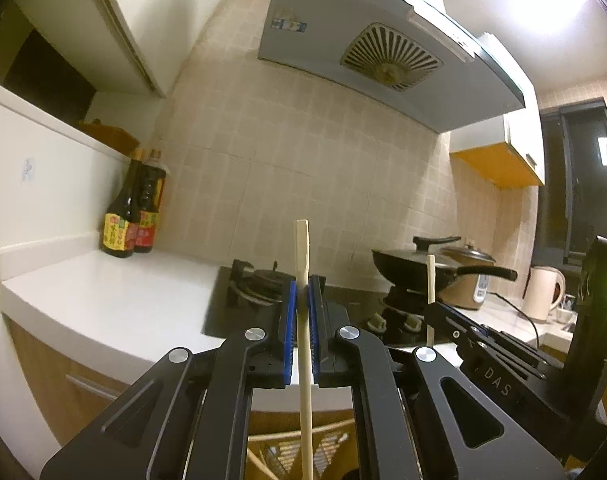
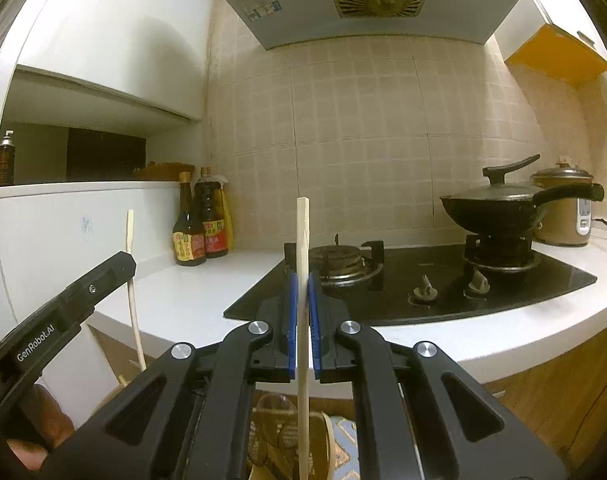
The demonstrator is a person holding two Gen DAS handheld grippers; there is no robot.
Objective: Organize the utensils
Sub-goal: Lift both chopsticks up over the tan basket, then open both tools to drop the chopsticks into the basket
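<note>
My left gripper (image 1: 302, 312) pinches a wooden chopstick (image 1: 303, 344) upright between its blue pads; my right gripper (image 2: 302, 304) pinches a second chopstick (image 2: 303, 320) the same way. Both sticks run vertically, tips up. Below and just ahead of both grippers I see a basket (image 2: 331, 440), partly hidden, equally near.

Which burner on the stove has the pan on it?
The right burner, by the rice cooker, carries the black lidded pan; the left burner is bare.
</note>
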